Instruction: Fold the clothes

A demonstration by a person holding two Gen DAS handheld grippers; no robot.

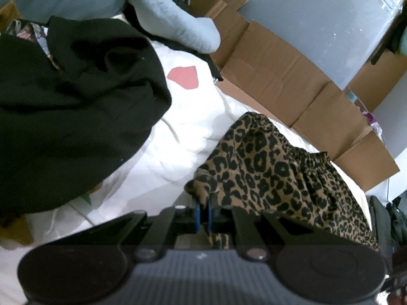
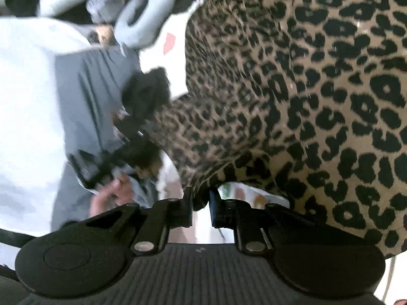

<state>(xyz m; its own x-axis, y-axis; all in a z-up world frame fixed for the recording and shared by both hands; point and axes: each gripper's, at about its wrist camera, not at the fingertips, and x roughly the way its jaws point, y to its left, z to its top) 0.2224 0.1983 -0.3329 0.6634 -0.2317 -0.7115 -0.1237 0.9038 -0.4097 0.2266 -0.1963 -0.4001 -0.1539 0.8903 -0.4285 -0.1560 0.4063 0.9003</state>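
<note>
Both hand-held grippers, left [image 1: 204, 209] and right [image 2: 201, 200], apparently pinch the leopard-print garment's [image 1: 274, 167] edges above crowded clothes.

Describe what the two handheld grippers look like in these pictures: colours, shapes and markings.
The left gripper has a black body with a ribbed grey panel, round black discs at either side, silver pivot bolts and blue finger pads. The right gripper has the same black build, ribbed panel and bolts, bearing a small white mark.

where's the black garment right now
In the left wrist view the black garment is heaped at left on the white fabric, across from the leopard-print garment.
</note>
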